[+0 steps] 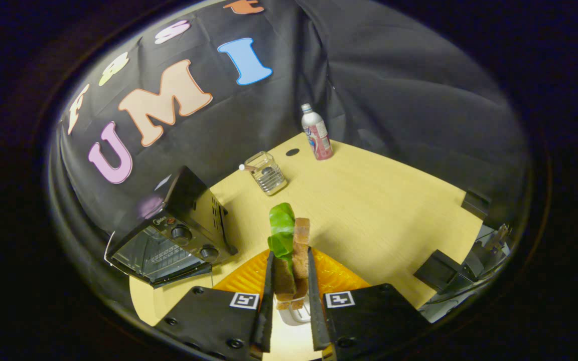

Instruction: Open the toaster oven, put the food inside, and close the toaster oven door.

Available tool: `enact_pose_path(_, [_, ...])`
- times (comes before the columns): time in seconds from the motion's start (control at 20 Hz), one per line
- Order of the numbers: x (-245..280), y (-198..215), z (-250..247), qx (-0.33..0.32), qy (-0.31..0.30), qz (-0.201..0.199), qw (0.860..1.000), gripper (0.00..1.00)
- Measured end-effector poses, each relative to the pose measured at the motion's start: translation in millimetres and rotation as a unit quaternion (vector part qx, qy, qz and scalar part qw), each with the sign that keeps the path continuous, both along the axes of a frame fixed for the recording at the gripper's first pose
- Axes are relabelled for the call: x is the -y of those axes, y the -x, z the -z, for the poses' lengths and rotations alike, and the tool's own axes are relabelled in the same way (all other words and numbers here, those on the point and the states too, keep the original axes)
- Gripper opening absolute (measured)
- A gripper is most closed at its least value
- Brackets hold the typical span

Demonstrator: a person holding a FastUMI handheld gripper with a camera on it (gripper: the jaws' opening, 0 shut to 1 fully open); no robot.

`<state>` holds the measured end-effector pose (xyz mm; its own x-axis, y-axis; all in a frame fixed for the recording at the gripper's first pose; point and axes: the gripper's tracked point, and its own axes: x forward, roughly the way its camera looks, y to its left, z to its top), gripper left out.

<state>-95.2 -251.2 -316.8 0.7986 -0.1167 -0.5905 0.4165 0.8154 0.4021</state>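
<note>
My gripper (289, 258) is shut on a sandwich (291, 250): two slices of brown bread with a green lettuce leaf sticking out ahead of the fingers. I hold it on edge, lifted above an orange ridged plate (336, 276) that lies on the wooden table just under the fingers. A black toaster oven (176, 230) stands to the left of the fingers, close by. Its glass door looks shut and two knobs sit on its front panel.
Beyond the sandwich a small clear glass jar (268, 173) with a white-tipped stick stands on the pale wooden table (379, 200). Farther back is a bottle (316, 133) with a red label. Black clamps (442, 271) grip the table's right edge.
</note>
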Motion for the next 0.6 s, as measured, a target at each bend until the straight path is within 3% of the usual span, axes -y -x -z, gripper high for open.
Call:
enact_pose_path(0.35, [-12,-2,-41,0.065,-0.046,0.066,0.995,0.27])
enact_pose_path(0.6, [-34,-10,-90,0.16,-0.129,0.127,0.97,0.23])
